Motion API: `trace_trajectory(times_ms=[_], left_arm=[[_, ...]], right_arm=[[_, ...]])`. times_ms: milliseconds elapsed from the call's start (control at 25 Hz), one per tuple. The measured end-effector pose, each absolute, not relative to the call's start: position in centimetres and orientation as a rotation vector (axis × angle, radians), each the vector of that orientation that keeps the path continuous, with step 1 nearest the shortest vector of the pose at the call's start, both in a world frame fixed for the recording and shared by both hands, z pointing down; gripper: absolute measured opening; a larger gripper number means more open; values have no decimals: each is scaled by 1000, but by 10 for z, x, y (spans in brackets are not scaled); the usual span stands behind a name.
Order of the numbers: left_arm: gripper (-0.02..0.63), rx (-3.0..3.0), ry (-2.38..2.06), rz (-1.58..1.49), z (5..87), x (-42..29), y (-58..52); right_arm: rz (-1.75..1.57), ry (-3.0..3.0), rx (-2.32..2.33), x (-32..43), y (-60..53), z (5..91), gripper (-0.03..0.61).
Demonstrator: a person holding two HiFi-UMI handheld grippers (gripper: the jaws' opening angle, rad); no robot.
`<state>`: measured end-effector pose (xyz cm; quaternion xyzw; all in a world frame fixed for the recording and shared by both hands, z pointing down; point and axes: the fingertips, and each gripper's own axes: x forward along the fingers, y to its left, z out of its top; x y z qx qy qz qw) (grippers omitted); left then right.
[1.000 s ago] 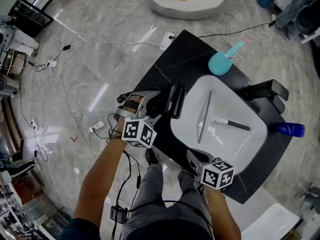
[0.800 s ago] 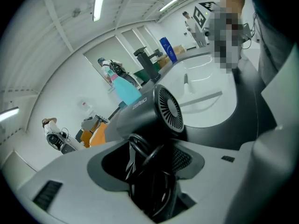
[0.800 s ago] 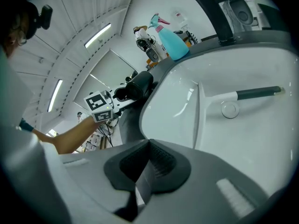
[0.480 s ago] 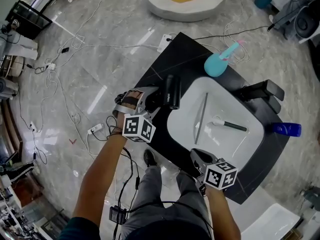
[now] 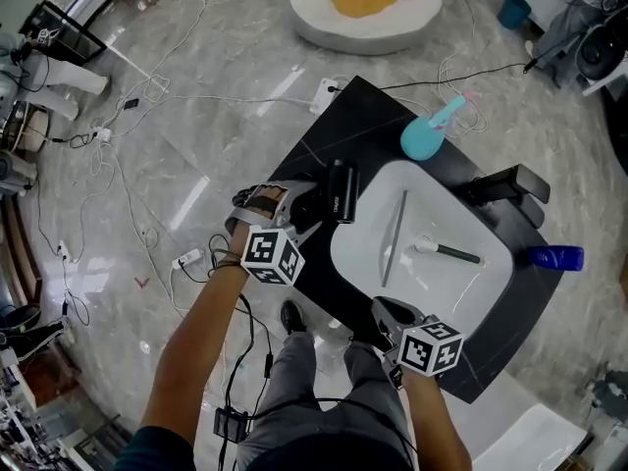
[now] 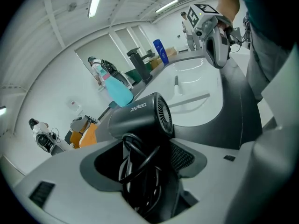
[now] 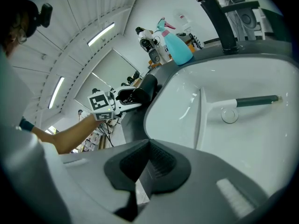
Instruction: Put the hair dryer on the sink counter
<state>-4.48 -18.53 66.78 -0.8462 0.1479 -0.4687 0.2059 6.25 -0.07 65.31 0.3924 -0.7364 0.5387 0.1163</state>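
The black hair dryer [image 5: 340,190] lies on the black sink counter [image 5: 363,106], just left of the white basin [image 5: 432,292]. My left gripper [image 5: 304,204] is at its handle end. In the left gripper view the dryer [image 6: 140,115] fills the middle, and its handle and looped cord [image 6: 135,164] sit between the jaws of my left gripper [image 6: 149,157]. Those jaws have just been opening, and a gap shows on the left side. My right gripper [image 5: 388,314] hovers at the counter's near edge, shut with nothing in it [image 7: 140,164].
A black faucet [image 5: 505,186] stands behind the basin. A teal spray bottle [image 5: 427,135] is at the far side of the counter and a blue bottle [image 5: 554,257] on the right. A dark-handled brush [image 5: 446,251] lies in the basin. Cables run over the marble floor [image 5: 196,96].
The head view has shifted slightly. The hair dryer and both grippers stay where they were on the counter.
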Motion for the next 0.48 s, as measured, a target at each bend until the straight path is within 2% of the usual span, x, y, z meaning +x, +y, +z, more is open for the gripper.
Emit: trace_trajectory(times_ms=[480], left_arm=[[293,-2309,420,-1307,656,-50,-179]], right_arm=[[1549,-2188,1137,50,-2,633,11]])
